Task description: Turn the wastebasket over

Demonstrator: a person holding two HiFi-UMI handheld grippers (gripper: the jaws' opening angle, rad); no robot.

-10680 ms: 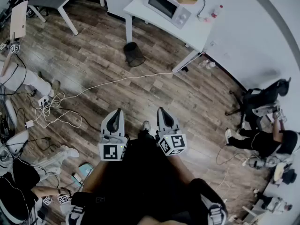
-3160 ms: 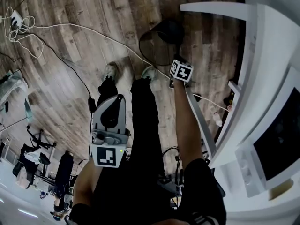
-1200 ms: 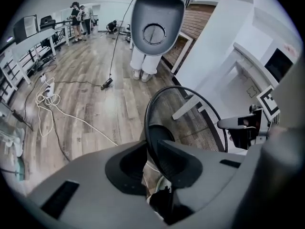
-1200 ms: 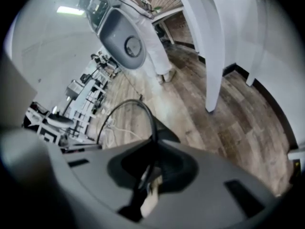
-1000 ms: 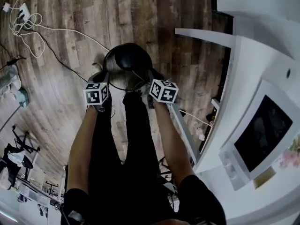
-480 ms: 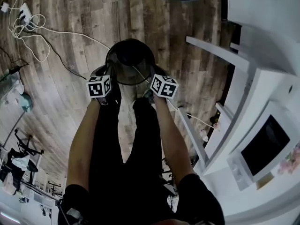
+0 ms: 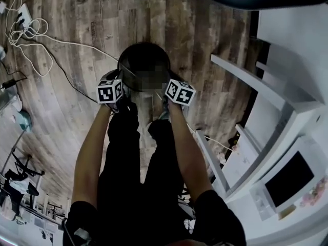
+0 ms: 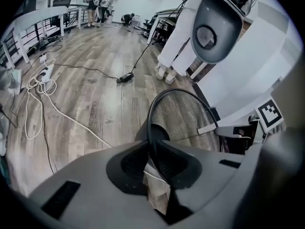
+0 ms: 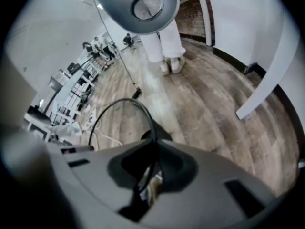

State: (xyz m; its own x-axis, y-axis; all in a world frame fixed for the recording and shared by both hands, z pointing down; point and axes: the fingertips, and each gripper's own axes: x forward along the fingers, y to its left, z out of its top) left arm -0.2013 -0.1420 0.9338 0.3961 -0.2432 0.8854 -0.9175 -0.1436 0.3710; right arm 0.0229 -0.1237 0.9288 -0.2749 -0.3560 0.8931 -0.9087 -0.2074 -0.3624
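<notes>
Down toward the wood floor (image 7: 61,111) have come the left gripper (image 7: 121,81) and the right gripper (image 7: 165,82) since a second ago, bringing the wastebasket (image 7: 141,58) with them. Three seconds back only the right gripper was at the basket, and the left one hung by the person's hip.

At the far left of the head view a white cable (image 7: 31,32) lies looped on the boards. The left gripper sits on the left side of the black mesh wastebasket's rim. Its jaws have just been closing, and the left gripper view shows them pinched on the thin rim wire, with the mesh wall rising just beyond them. The basket's round mouth faces up at the head camera, midway between the two marker cubes and just ahead of the person's feet. Whether its base touches the floor I cannot tell.

The right gripper holds the opposite side of the rim, its jaws nearly together with the wire clamped between them. Right of the basket stands a white table (image 7: 266,83), with a microwave (image 7: 287,181) at the picture's lower right.
</notes>
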